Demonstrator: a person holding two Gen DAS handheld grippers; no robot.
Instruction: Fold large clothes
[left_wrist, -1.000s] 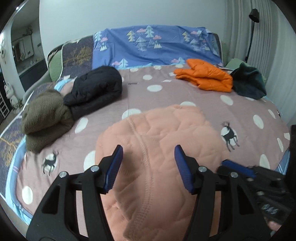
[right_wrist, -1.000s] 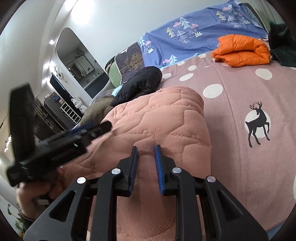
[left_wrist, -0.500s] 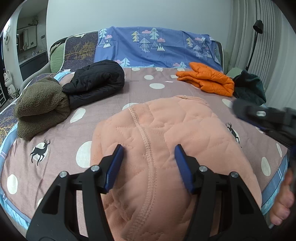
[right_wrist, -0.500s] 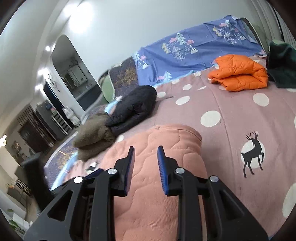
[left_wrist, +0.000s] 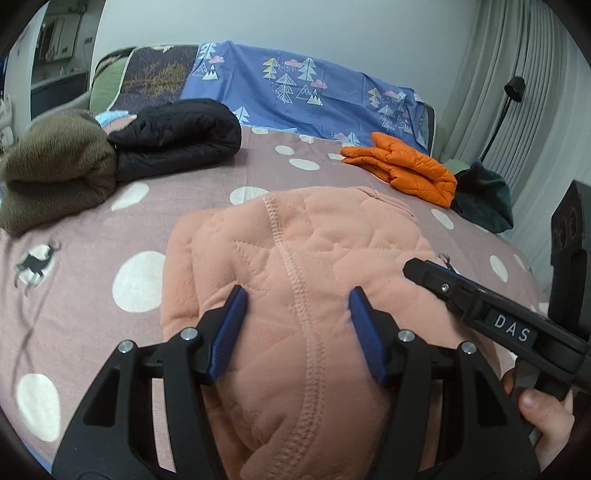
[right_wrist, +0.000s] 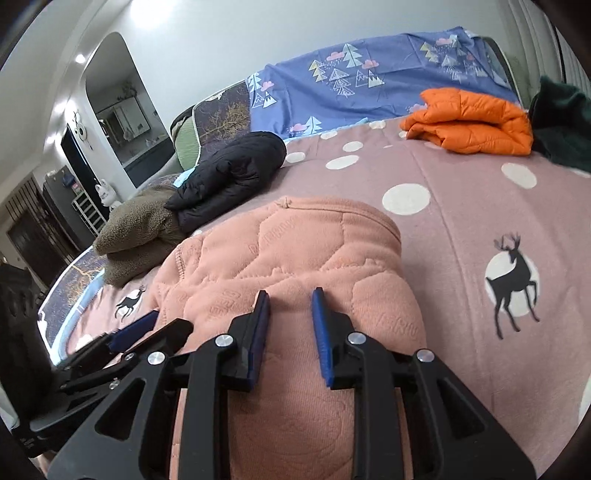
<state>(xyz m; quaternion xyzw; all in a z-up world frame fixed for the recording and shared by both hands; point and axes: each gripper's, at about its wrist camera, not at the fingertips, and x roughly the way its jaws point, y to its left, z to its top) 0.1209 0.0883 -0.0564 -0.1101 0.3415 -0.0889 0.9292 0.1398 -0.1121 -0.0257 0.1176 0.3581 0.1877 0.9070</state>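
Right tool (right_wrist: 290, 321) widened, left tool (left_wrist: 297, 325) unchanged

The left gripper (left_wrist: 297, 325) is held low and level, pointing forward, with its two blue-padded fingers (left_wrist: 229, 326) spread wide apart and nothing clamped between them. The right gripper (right_wrist: 290, 326) is held alongside at a similar height, its blue pads (right_wrist: 320, 332) parted by a narrower gap, also with nothing clamped. In the left wrist view the right gripper (left_wrist: 424, 271) enters from the right edge as a black body angled inward toward the left gripper, and the right hand (left_wrist: 543, 417) grips its handle, thumb visible. In the right wrist view the left gripper (right_wrist: 147, 330) appears at lower left, fingers parted.
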